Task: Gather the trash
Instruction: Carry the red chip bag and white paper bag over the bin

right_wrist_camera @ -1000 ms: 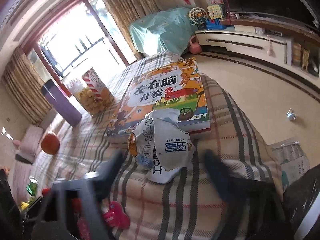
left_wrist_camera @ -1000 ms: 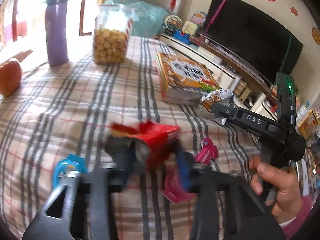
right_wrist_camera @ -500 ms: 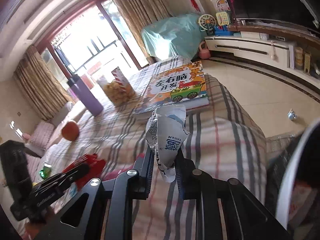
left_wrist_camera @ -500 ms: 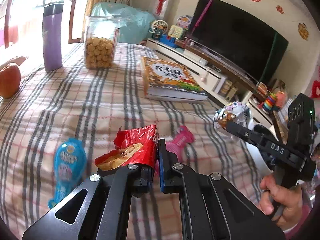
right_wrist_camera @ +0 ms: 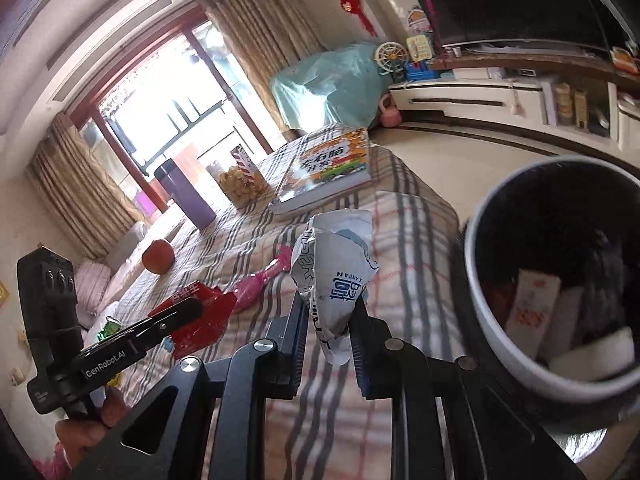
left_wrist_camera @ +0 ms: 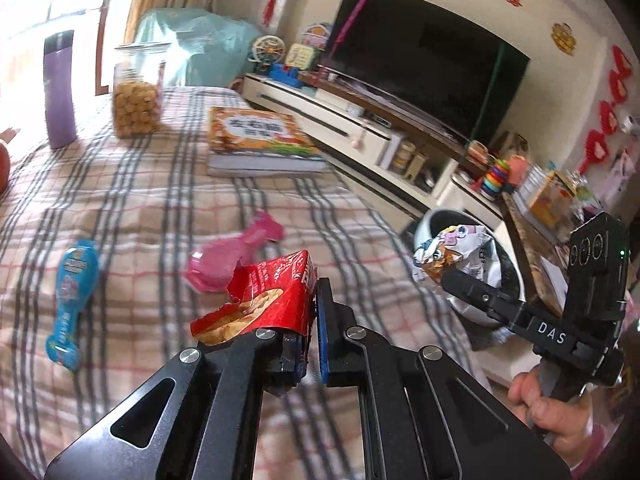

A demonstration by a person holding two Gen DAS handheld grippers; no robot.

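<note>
1. Bin [right_wrist_camera: 500,216] position is what the coming move turns on: in the right wrist view the white-rimmed, dark-lined trash bin stands on the floor just off the bench's [right_wrist_camera: 404,216] near right corner, to the right of and below the right hand-held gripper [right_wrist_camera: 330,320]
2. The right hand-held gripper is judged the nearer of the two to the bin; in the left wrist view its load is seen in front of the bin's mouth, though whether it is truly above the opening cannot be told
3. The right hand-held gripper is clenched on a crumpled white snack wrapper [right_wrist_camera: 340,264] with blue print; the wrapper is held upright, its long axis running up out of the fingers, clear of the bench
4. The left hand-held gripper [left_wrist_camera: 310,320] is clamped tight on a torn red chip bag [left_wrist_camera: 264,300], whose open, ragged mouth is turned to the left and shows an orange-yellow printed panel; it is held above the bench's near edge, further from the bin
5. Paper scraps [right_wrist_camera: 532,308] are seen lying inside the bin
6. A pink wrapper [left_wrist_camera: 236,256] and a blue wrapper [left_wrist_camera: 74,296] are left flat on the checked cloth, toward the near edge; these are judged still to be collected
</note>
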